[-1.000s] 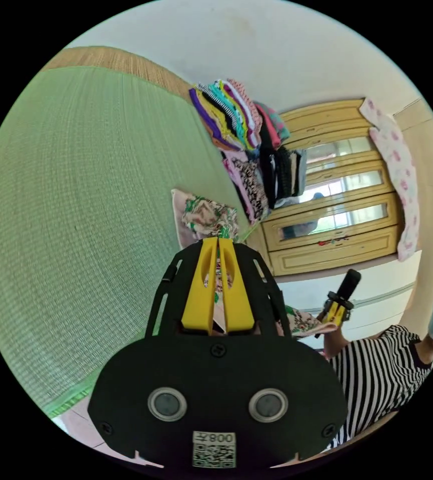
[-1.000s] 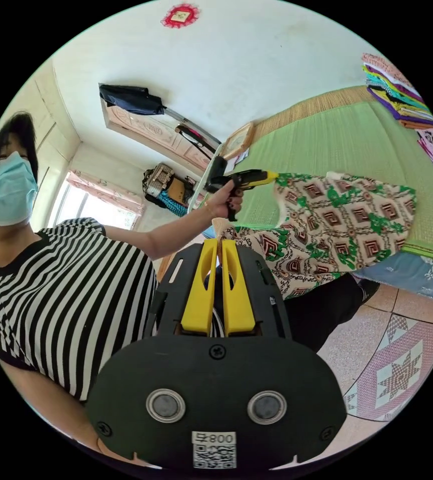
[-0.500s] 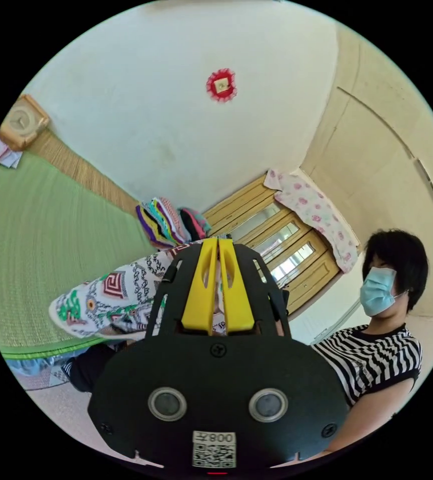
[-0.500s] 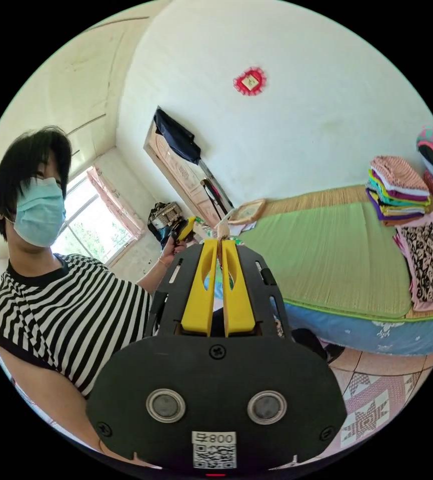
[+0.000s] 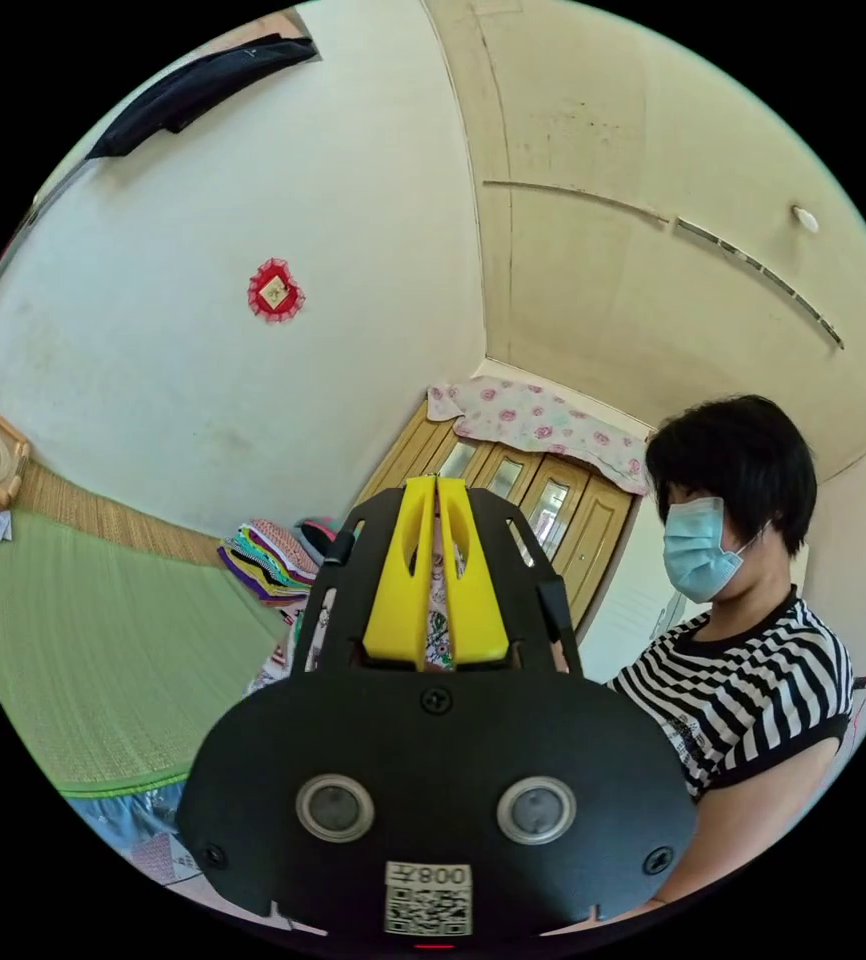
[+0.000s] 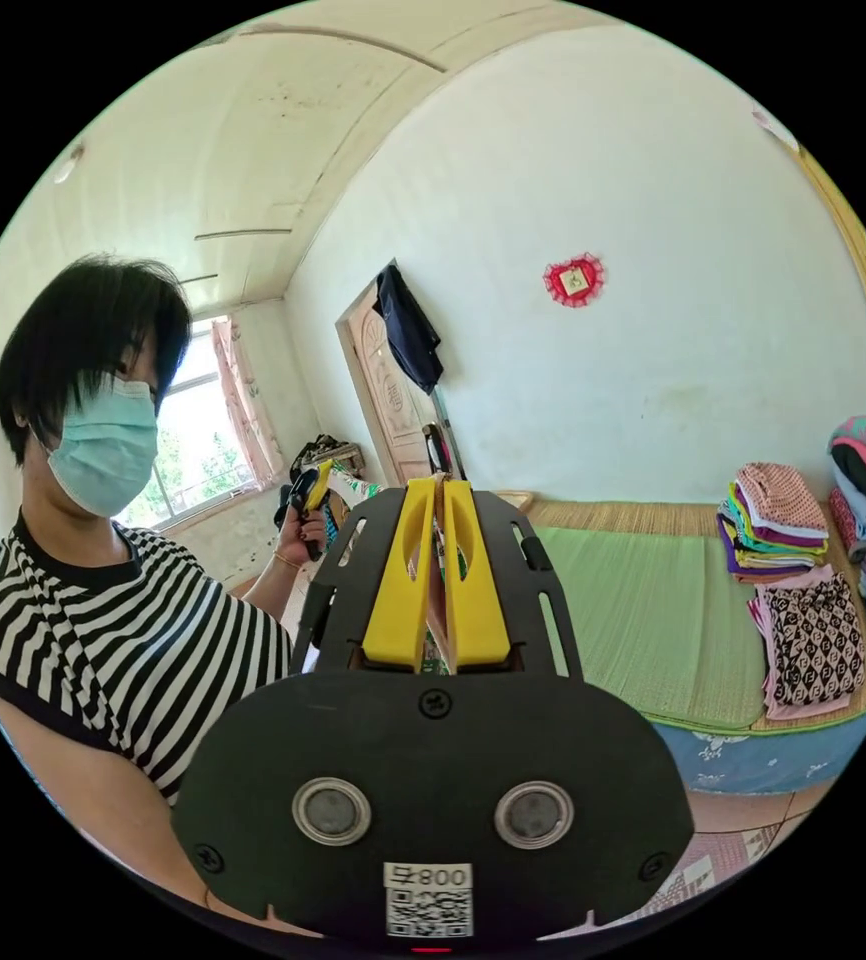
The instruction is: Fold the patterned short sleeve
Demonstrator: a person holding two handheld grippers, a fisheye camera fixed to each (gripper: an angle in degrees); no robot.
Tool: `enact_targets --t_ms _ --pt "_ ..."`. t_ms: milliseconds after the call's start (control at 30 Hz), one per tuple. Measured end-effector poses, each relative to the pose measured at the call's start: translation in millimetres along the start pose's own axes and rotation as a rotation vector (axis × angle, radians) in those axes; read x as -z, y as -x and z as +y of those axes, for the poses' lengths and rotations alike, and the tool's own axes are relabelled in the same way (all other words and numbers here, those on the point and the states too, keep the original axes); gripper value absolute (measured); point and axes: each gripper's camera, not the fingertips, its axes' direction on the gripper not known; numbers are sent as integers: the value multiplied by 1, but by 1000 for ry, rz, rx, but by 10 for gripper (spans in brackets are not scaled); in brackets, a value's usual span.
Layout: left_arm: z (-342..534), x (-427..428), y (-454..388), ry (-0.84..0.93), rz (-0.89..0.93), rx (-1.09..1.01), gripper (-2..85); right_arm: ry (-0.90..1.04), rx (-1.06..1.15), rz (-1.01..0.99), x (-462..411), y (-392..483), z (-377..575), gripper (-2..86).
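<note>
The patterned short sleeve is a cream garment with green and brown print. A strip of it shows pinched between the yellow jaws of my left gripper, which is shut on it. In the right gripper view, another part of the garment sits between the jaws of my right gripper, also shut on it. The left gripper appears there too, held in the person's hand at chest height with printed cloth trailing from it. Most of the garment is hidden behind the gripper bodies.
A bed with a green mat stands by the wall, with a stack of folded clothes and a black-and-white folded garment at its end. A wooden wardrobe stands behind. The person in a striped top stands close.
Both grippers have risen from the bed with the garment and both views have swung toward the walls and ceiling. The cloth, spread wide a second ago, is mostly hidden.
</note>
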Motion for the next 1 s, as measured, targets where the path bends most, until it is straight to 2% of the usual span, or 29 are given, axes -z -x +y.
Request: enact_targets --t_ms 233,500,767,1000 --pt "-2 65 -45 -35 8 -83 1 -53 88 4 24 43 0 9" --pt "-8 92 -53 -60 -29 -113 1 -49 129 -27 13 52 -8 10" --pt "-14 70 -26 -58 -42 -104 2 5 101 -35 -25 23 -26 10" --pt "-18 15 18 -38 -71 -91 2 25 61 -27 -69 -15 -45 10"
